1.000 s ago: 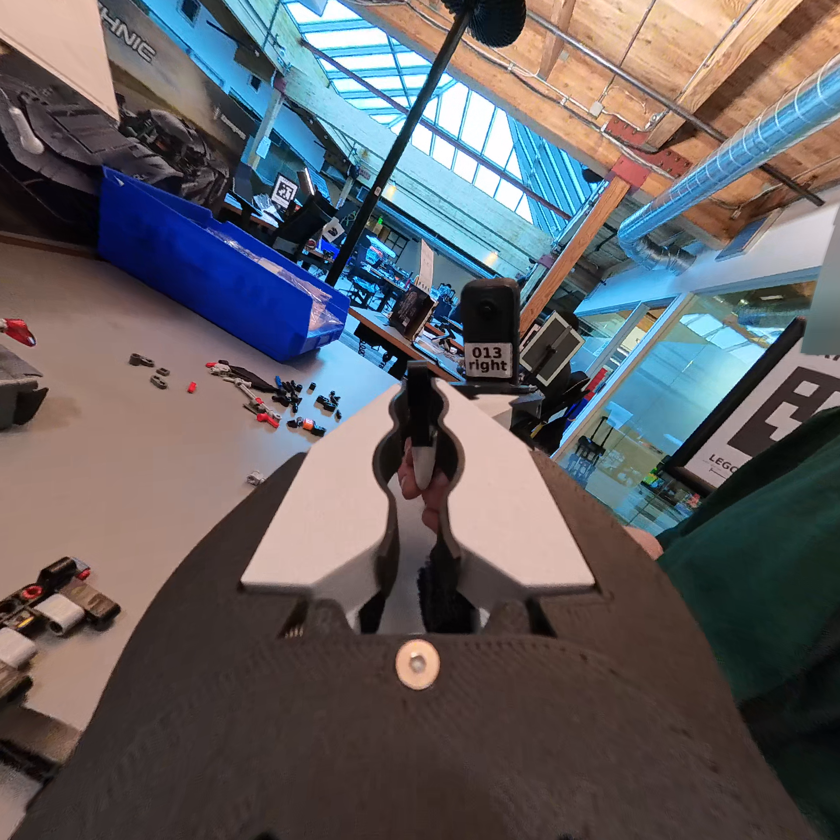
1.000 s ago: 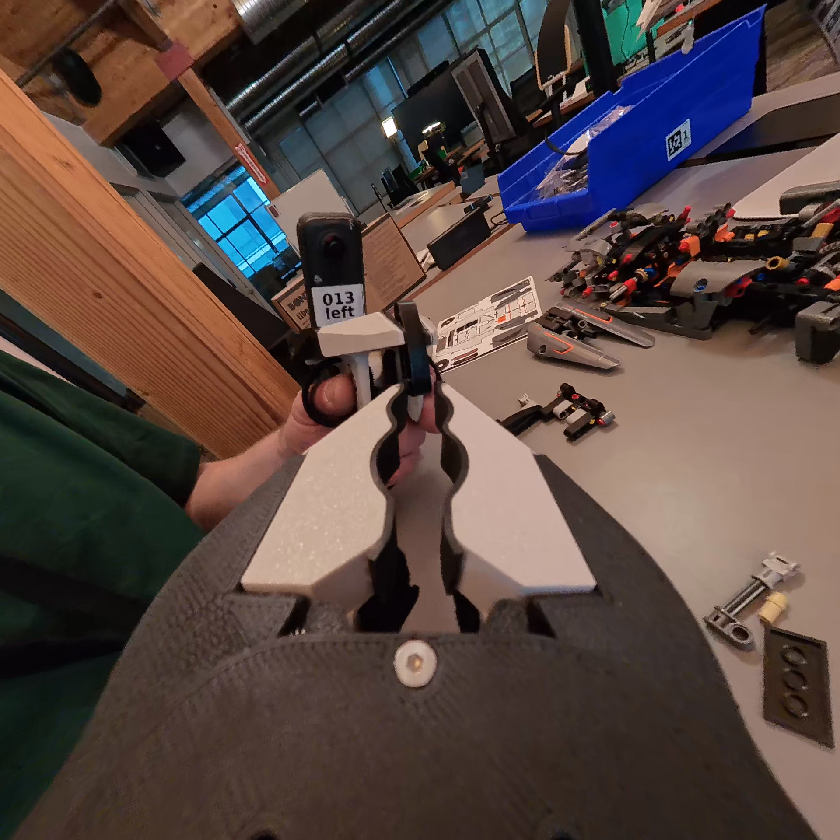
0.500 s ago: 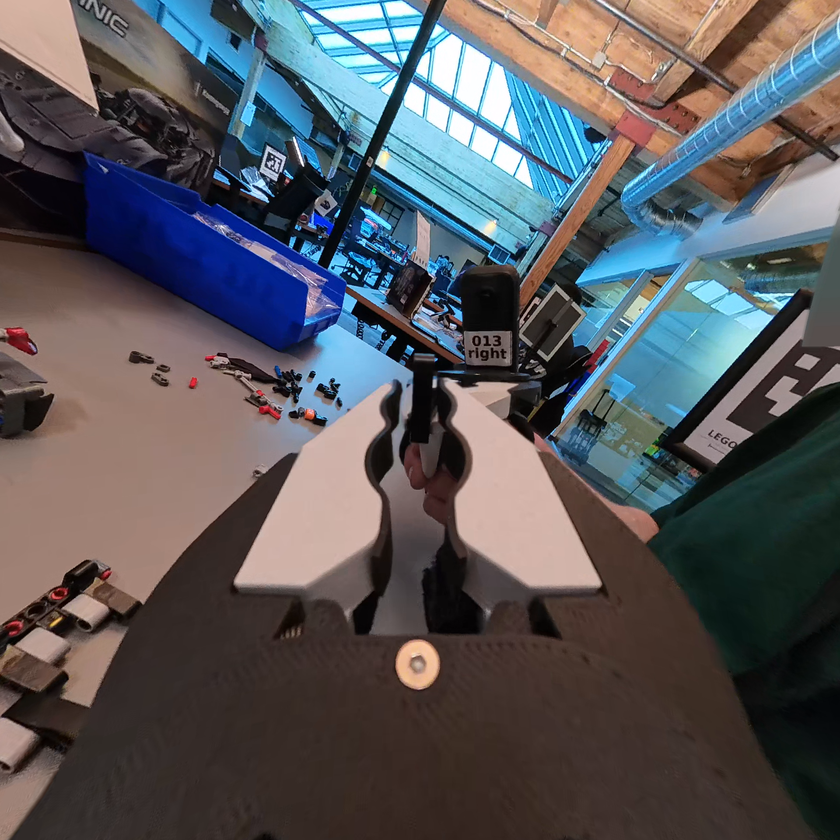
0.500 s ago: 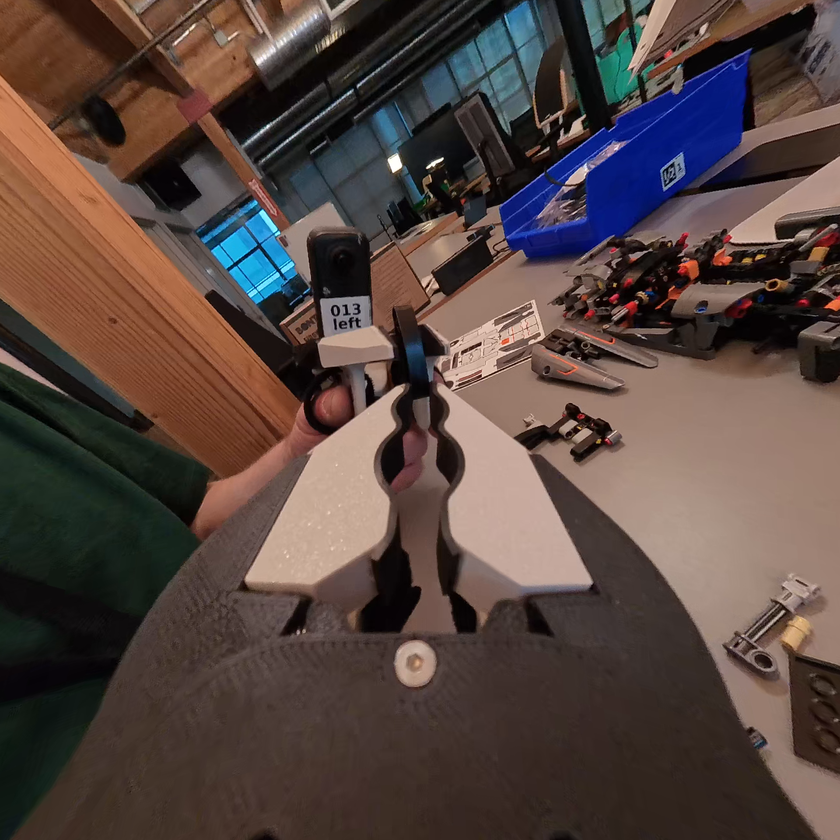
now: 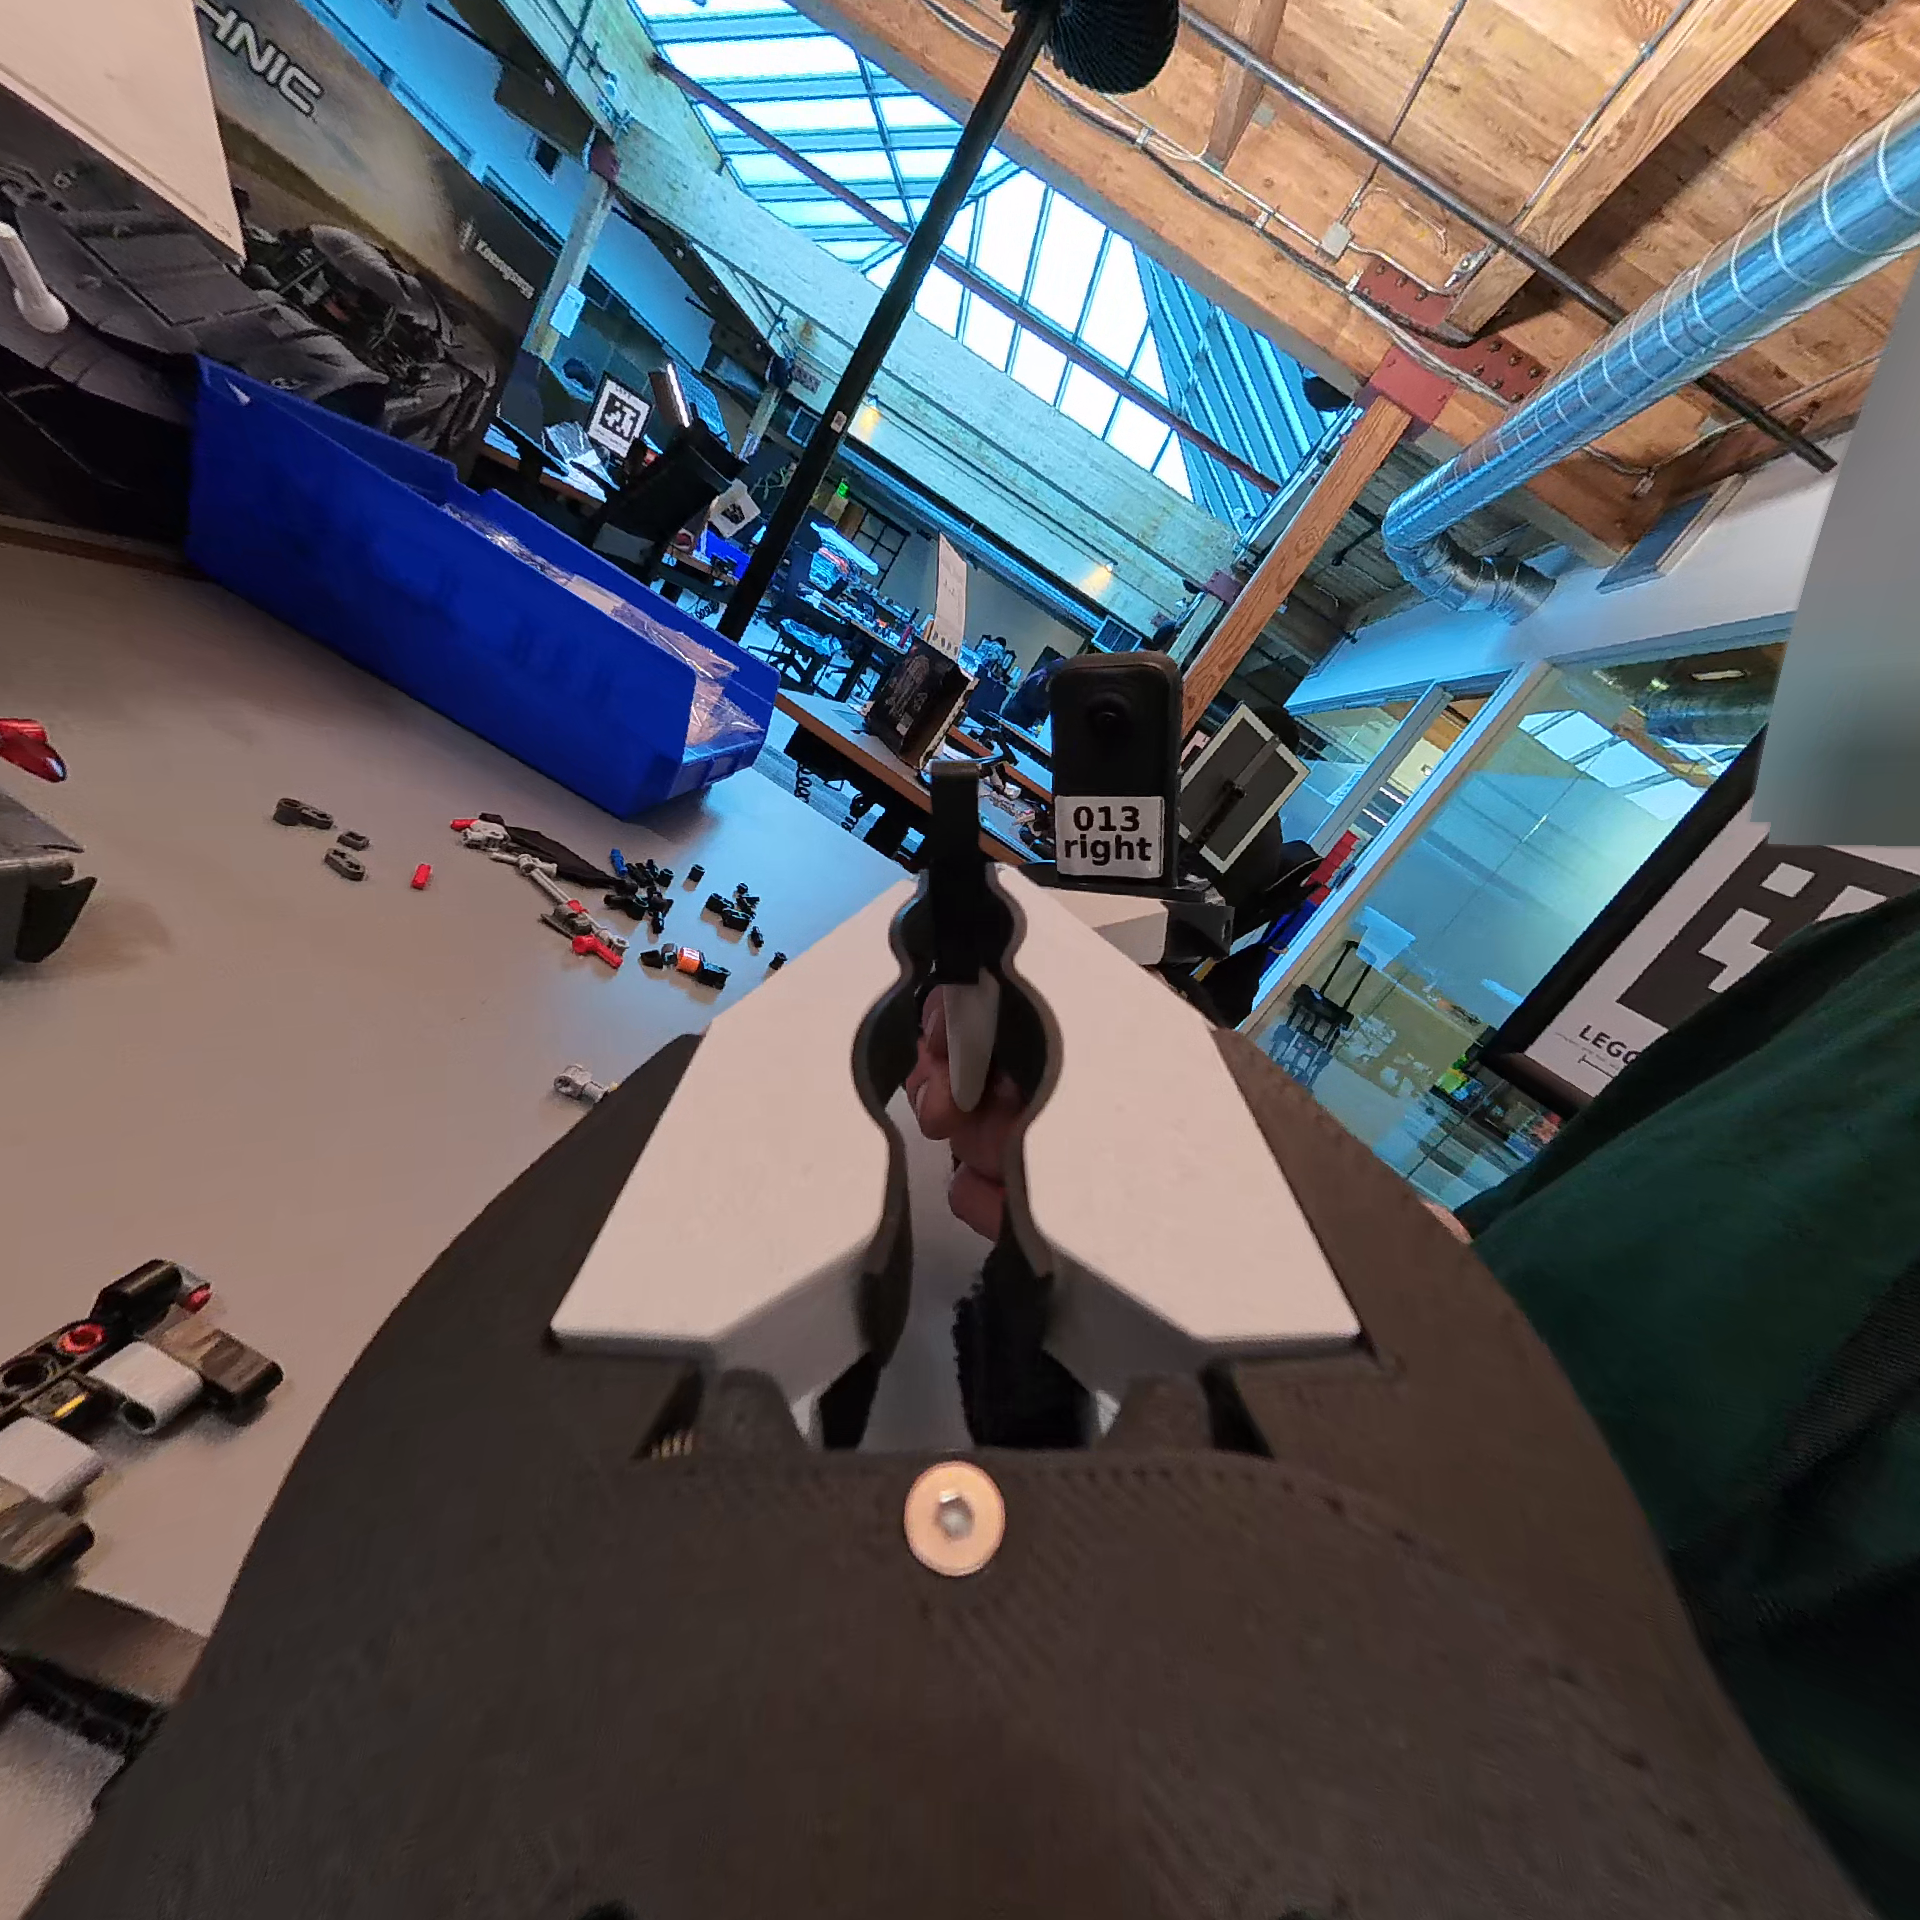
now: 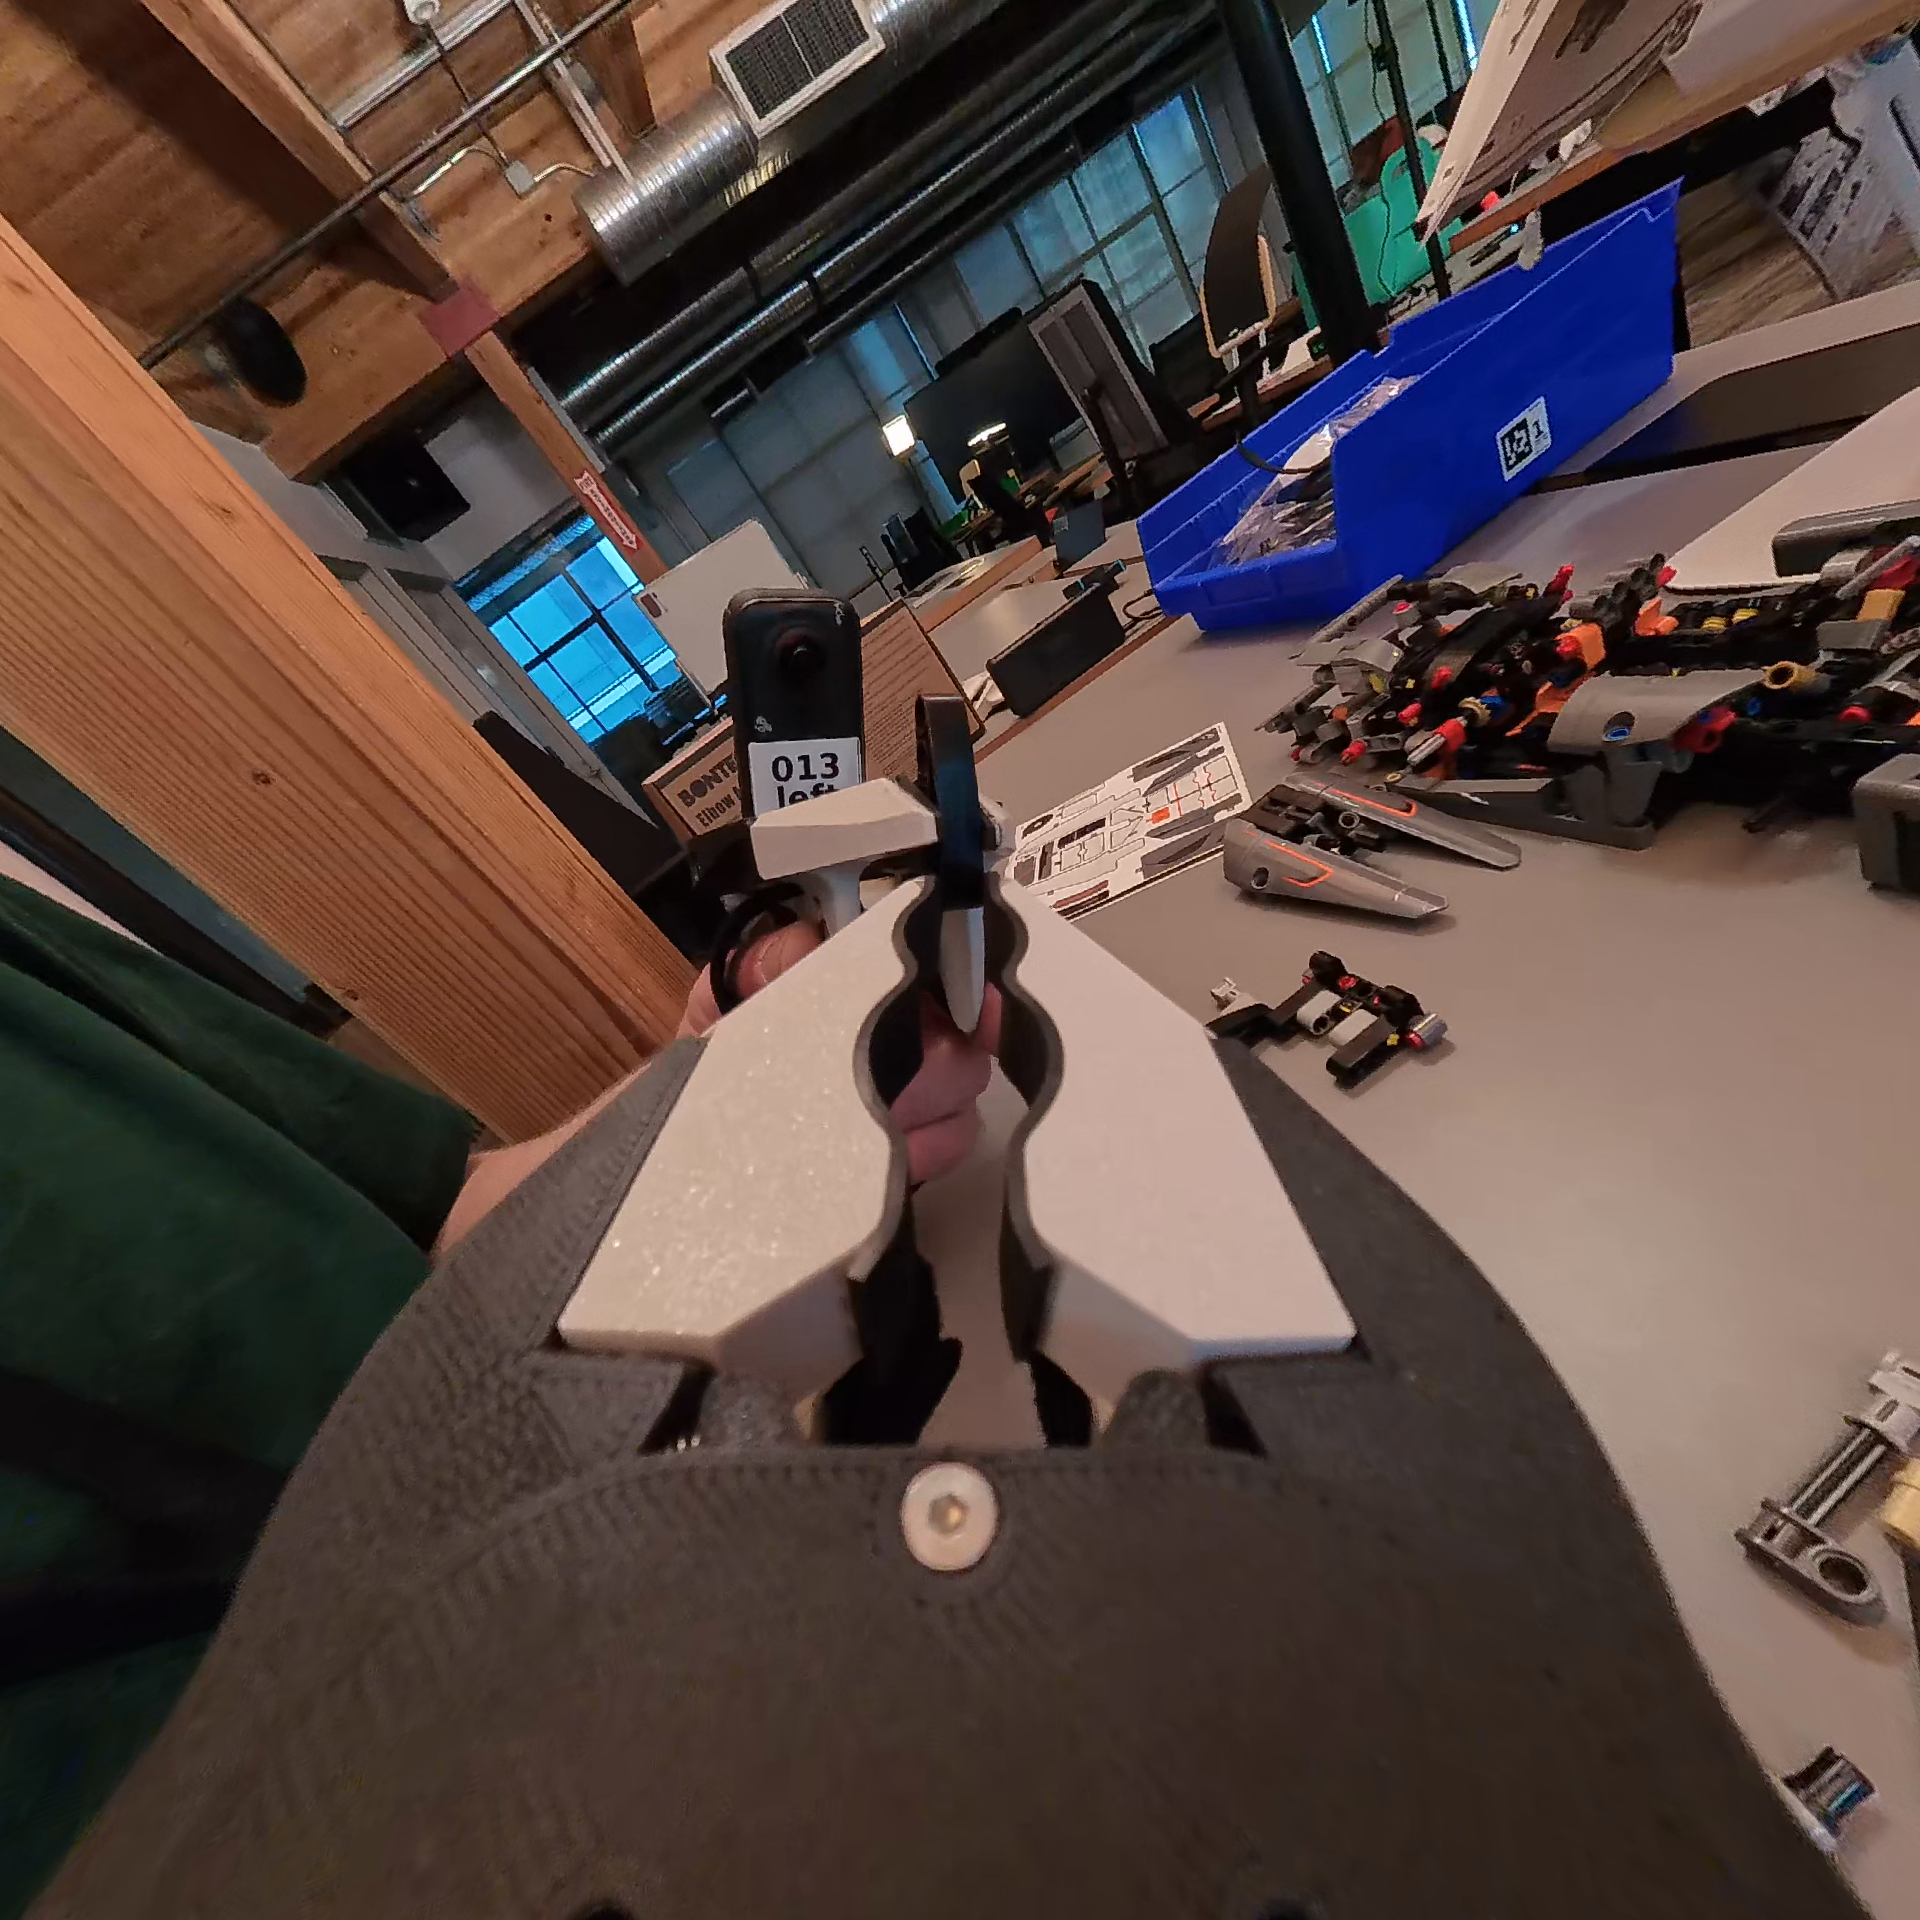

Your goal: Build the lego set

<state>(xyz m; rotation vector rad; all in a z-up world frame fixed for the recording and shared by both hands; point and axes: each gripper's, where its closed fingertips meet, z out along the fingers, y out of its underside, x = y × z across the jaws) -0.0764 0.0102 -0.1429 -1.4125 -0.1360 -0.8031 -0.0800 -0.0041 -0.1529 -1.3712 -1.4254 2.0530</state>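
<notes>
My left gripper and right gripper face each other tip to tip, raised above the grey table. Both are shut on the same small Lego part: a thin black curved piece with a white pointed end. The part also shows in the right wrist view, upright between the jaws. The partly built Lego car stands at the right on the table. A small black sub-assembly lies in front of it. A hand shows behind each gripper.
A blue bin stands at the back of the table and also shows in the right wrist view. Several loose small parts lie in front of it. A sticker sheet, a grey wing panel and a grey axle connector lie on the table. Both grippers' tips are roughly 20 cm from the partly built Lego car.
Both grippers have shifted and tilted slightly together. Their hold on the black and white part has not changed.
</notes>
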